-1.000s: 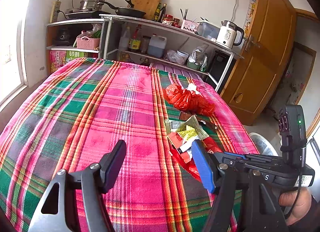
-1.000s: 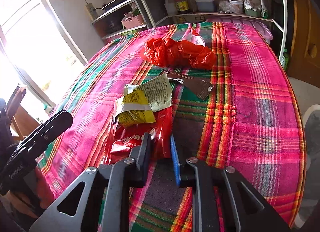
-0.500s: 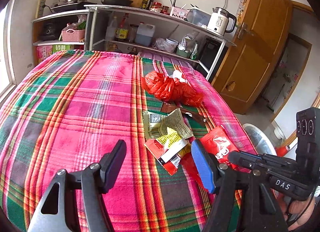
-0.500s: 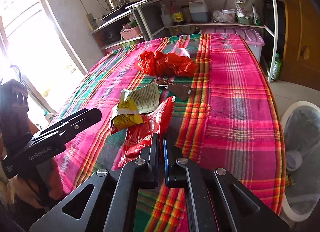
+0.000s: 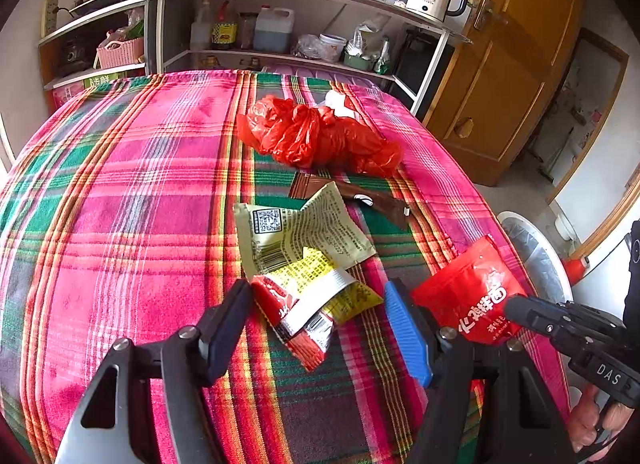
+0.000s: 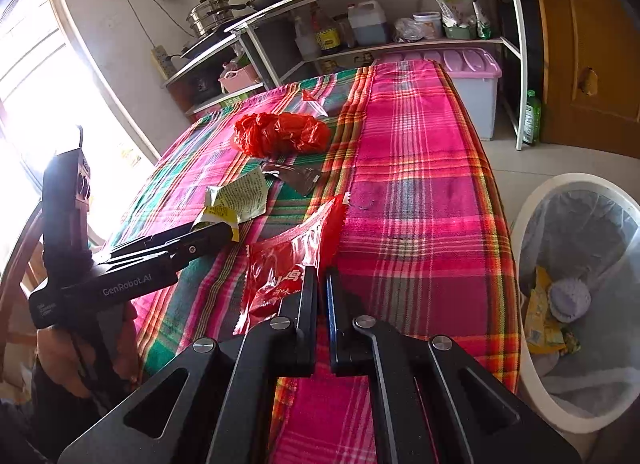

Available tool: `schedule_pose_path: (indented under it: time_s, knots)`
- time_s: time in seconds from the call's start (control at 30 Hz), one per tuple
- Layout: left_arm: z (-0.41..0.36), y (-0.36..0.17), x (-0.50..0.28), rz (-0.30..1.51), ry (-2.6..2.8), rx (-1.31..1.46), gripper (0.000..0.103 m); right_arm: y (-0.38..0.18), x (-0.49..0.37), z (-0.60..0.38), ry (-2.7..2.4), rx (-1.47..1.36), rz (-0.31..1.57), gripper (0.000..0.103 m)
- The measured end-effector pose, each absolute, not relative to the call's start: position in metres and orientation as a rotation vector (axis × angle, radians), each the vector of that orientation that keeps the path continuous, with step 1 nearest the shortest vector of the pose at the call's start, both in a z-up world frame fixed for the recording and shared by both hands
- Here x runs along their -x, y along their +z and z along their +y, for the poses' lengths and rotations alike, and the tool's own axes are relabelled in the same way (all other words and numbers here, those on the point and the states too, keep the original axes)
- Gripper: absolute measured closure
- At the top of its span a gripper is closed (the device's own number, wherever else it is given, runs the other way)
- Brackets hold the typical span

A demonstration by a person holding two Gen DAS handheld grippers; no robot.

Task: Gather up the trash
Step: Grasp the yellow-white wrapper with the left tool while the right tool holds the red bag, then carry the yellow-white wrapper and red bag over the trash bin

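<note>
You're pinching the red snack bag (image 6: 286, 264) w/ the right gripper (image 6: 320, 284); left gripper (image 5: 320, 312) is gaping over the yellow wrapper (image 5: 320, 284). Thin corner grip could be slipping before the bin (image 6: 528, 216).

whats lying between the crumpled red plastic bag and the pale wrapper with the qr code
A dark brown wrapper lies flat there on the plaid cloth, between the red plastic bag and the pale wrapper, which overlaps it. Both wrist views show it.

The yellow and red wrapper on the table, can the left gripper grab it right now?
Probably yes. The left gripper is open, its fingers either side of the yellow and red wrapper, with nothing between. The right gripper holds its red packet off to the side.
</note>
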State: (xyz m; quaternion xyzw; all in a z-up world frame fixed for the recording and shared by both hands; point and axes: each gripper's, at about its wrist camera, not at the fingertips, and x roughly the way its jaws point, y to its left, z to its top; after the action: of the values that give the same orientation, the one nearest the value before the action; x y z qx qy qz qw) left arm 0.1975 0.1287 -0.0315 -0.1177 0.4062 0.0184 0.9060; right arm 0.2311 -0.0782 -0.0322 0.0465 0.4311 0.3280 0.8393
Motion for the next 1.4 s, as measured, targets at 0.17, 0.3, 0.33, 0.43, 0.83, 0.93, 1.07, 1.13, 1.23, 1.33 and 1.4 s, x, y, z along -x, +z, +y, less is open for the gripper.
schedule_pose_path:
  time_s: [0.17,0.3,0.33,0.43,0.83,0.93,1.07,1.13,1.23,1.33,1.4]
  knots:
    - [0.119,-0.032,-0.198,0.853,0.06,0.18,0.045,-0.032,-0.229,-0.084,0.688,-0.109,0.906,0.099]
    - [0.12,-0.029,-0.193,0.837,0.07,0.175,0.058,-0.03,-0.227,-0.092,0.679,-0.115,0.9,0.099]
    - [0.12,-0.028,-0.191,0.832,0.068,0.179,0.06,-0.029,-0.226,-0.093,0.678,-0.116,0.898,0.099]
    - [0.119,-0.027,-0.186,0.827,0.065,0.174,0.067,-0.026,-0.223,-0.098,0.672,-0.12,0.891,0.099]
    - [0.104,0.007,-0.15,0.698,0.049,0.178,0.067,-0.011,-0.211,-0.118,0.658,-0.149,0.842,0.099]
    - [0.096,0.02,-0.144,0.663,0.031,0.179,0.067,-0.004,-0.207,-0.124,0.652,-0.157,0.825,0.099]
    - [0.08,0.033,-0.137,0.625,0.002,0.169,0.067,0.005,-0.2,-0.136,0.642,-0.169,0.795,0.099]
    - [0.073,0.037,-0.136,0.616,-0.011,0.165,0.067,0.011,-0.197,-0.142,0.636,-0.173,0.78,0.099]
    - [0.062,0.042,-0.135,0.606,-0.028,0.16,0.067,0.019,-0.193,-0.151,0.623,-0.182,0.759,0.099]
    - [0.052,0.046,-0.135,0.596,-0.046,0.156,0.067,0.024,-0.19,-0.163,0.609,-0.195,0.741,0.099]
    - [0.045,0.049,-0.134,0.588,-0.059,0.152,0.067,0.028,-0.188,-0.172,0.599,-0.204,0.73,0.099]
